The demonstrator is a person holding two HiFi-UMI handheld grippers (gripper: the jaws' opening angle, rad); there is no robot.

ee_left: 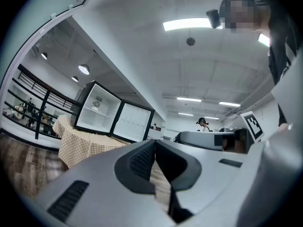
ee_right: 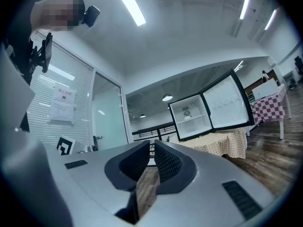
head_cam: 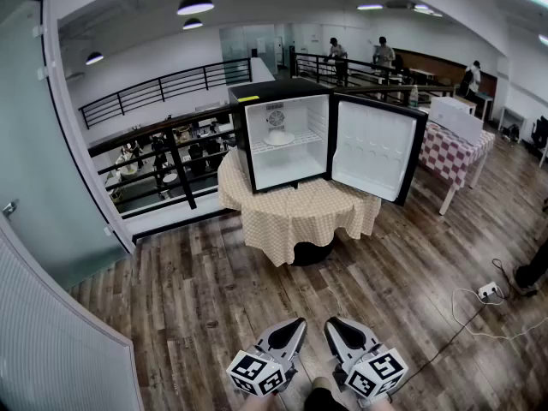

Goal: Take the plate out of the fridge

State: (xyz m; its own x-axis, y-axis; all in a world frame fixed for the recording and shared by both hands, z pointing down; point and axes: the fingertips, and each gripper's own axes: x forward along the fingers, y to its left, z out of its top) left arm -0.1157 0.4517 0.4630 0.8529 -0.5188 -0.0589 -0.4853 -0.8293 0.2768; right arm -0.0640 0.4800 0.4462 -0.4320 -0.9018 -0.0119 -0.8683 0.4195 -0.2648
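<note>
While the white plate (head_cam: 279,138) rests on the wire shelf (head_cam: 301,142) inside a black mini fridge (head_cam: 267,91), its door (head_cam: 374,148) swung wide to the right, the appliance stands on a round table (head_cam: 291,217) draped in a checked cloth, far across the wooden floor (head_cam: 205,289). Well apart from it, at the near edge, the left hand-held gripper (head_cam: 296,324) and the right hand-held gripper (head_cam: 331,324) sit side by side, both clenched on nothing and pointing toward the fridge.

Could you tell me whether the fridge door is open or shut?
Open: the door stands wide to the right, showing the plate inside the fridge.
</note>
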